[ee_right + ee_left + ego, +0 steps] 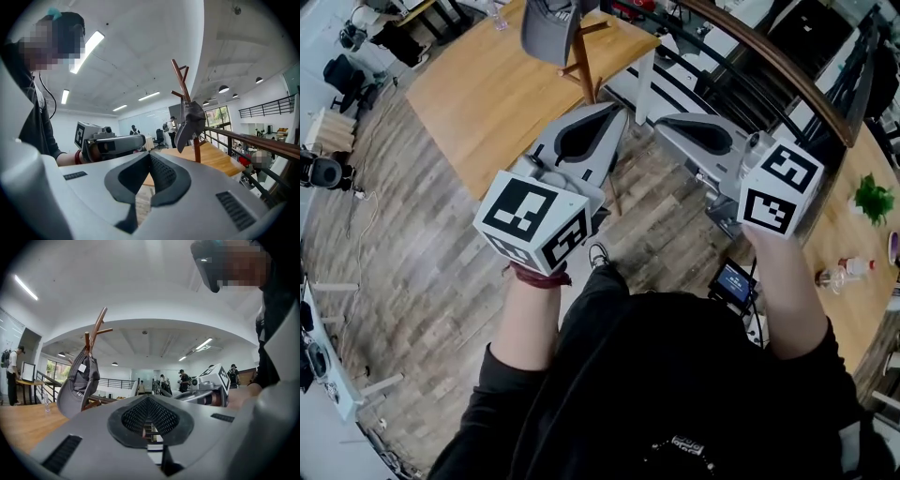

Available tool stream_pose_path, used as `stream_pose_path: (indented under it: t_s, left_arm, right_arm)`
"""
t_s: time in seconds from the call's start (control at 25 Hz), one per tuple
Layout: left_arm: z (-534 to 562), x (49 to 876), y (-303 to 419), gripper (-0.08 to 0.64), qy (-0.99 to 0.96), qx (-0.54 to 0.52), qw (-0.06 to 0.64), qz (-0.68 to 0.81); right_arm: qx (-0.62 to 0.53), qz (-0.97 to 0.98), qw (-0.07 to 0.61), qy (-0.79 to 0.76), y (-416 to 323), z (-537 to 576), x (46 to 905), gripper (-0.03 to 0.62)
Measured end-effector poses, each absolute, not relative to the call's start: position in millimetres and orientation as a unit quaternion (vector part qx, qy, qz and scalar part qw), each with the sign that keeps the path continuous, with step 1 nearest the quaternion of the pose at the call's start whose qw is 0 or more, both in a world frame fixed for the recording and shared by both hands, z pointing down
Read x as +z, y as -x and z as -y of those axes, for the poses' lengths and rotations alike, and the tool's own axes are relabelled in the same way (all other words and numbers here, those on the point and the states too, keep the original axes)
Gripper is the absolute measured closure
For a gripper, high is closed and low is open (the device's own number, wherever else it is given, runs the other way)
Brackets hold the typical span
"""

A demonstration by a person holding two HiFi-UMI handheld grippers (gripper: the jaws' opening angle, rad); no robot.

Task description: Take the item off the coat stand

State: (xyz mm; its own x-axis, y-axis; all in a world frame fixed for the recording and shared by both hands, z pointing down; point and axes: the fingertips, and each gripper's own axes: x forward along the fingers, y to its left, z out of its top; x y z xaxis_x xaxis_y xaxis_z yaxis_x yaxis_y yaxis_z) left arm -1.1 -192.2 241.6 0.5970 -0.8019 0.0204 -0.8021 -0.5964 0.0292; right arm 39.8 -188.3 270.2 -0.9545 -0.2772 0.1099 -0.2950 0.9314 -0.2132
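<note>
A grey cap hangs on a brown wooden coat stand at the top of the head view. My two grippers are held level side by side in front of it, short of the cap and not touching it. The left gripper is shut with nothing in it, and so is the right gripper. In the left gripper view the cap hangs on the stand to the left of the shut jaws. The right gripper view has the cap up to the right of its shut jaws.
The stand rests by a raised wooden platform on the plank floor. A curved wooden railing runs on the right, with a white post near the stand. A plant and a bottle sit far right. People stand in the background.
</note>
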Motion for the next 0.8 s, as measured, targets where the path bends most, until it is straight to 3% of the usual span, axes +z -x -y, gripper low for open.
stream_pose_path:
  t_s: [0.36,0.8]
  left_arm:
    - [251,232,57,0.563,-0.915,0.007,0.014,0.404]
    - [292,235,74,0.563,-0.936,0.004,-0.003,0.352]
  right_arm:
    - [0.105,0.976,0.03,-0.19,14,252,242,0.574]
    - [0.111,0.961,0.025,-0.25,34,290,248,0.574]
